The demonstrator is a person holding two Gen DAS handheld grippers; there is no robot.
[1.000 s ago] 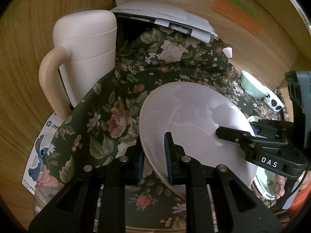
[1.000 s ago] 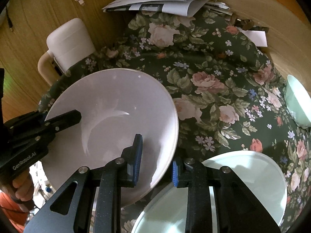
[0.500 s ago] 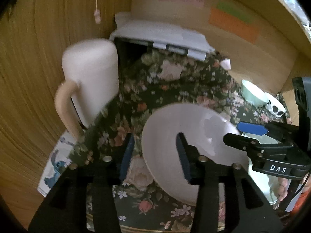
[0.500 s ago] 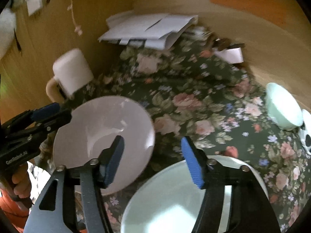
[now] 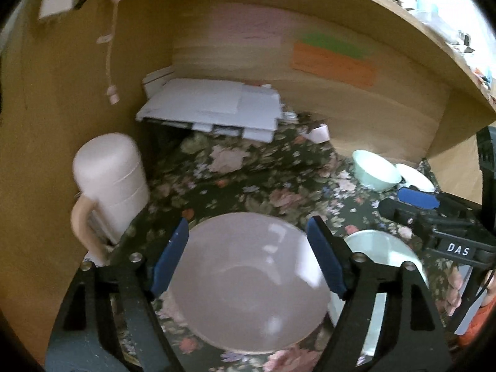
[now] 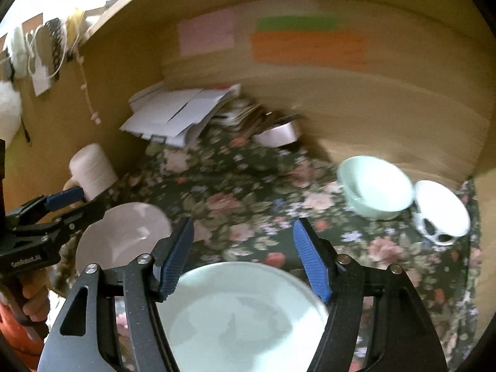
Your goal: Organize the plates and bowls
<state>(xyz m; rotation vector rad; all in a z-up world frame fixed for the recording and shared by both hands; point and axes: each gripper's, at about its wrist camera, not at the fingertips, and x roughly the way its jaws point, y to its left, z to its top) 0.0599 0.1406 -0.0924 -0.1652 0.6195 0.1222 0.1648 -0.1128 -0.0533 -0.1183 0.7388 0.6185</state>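
Left wrist view: we hold the left gripper (image 5: pixel 248 260) spread wide over the pink plate (image 5: pixel 248 282) on the cloth (image 5: pixel 248 183). Right gripper (image 6: pixel 243 257) likewise released above the green plate (image 6: pixel 241 316). We should grip a rim squarely before stacking.

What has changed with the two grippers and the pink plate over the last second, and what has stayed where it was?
Both the left gripper and the right gripper let go of the pink plate, opened wide and drew back. The plate now lies flat on the floral cloth beside the mint plate. The mint bowl, white bowl and pink jug kept their places.
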